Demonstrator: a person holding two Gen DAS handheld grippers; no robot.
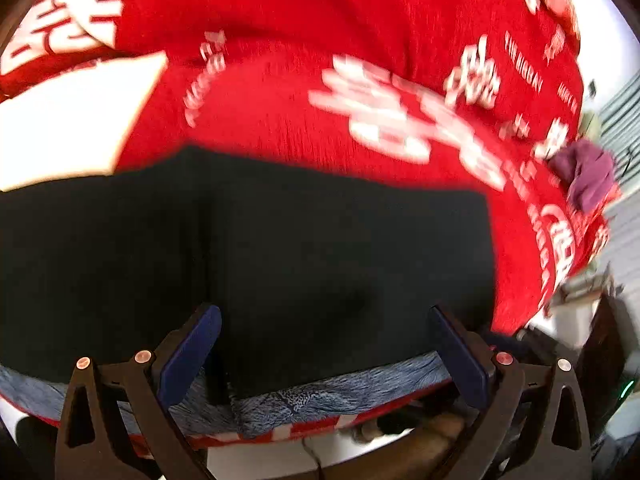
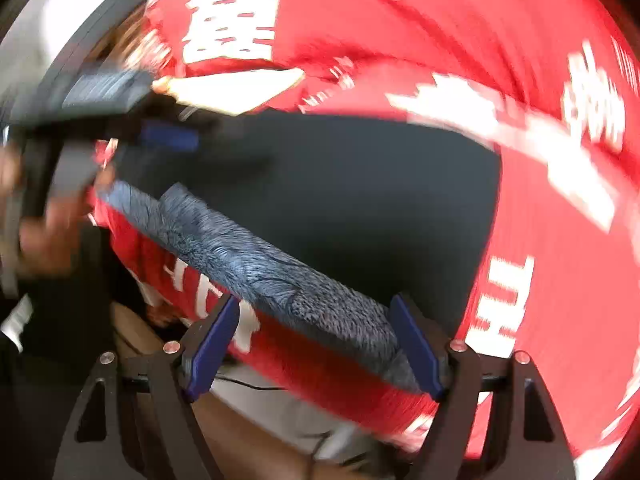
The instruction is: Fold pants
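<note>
Your left gripper (image 1: 326,344) and right gripper (image 2: 316,344) both stand released, nothing pinched between the pads. The dark pants (image 1: 280,248) lie folded on the red cloth (image 1: 280,20), their patterned blue edge (image 2: 260,264) nearest your fingers.

Matt black cloth pants (image 1: 320,248) lie on a red printed cloth cover (image 1: 280,92). A grey-blue patterned fabric (image 2: 280,276) looks rougher, finely textured.

red cloth (image 2: 360,20) w/ white chinese chars, too blurred to read.
</note>
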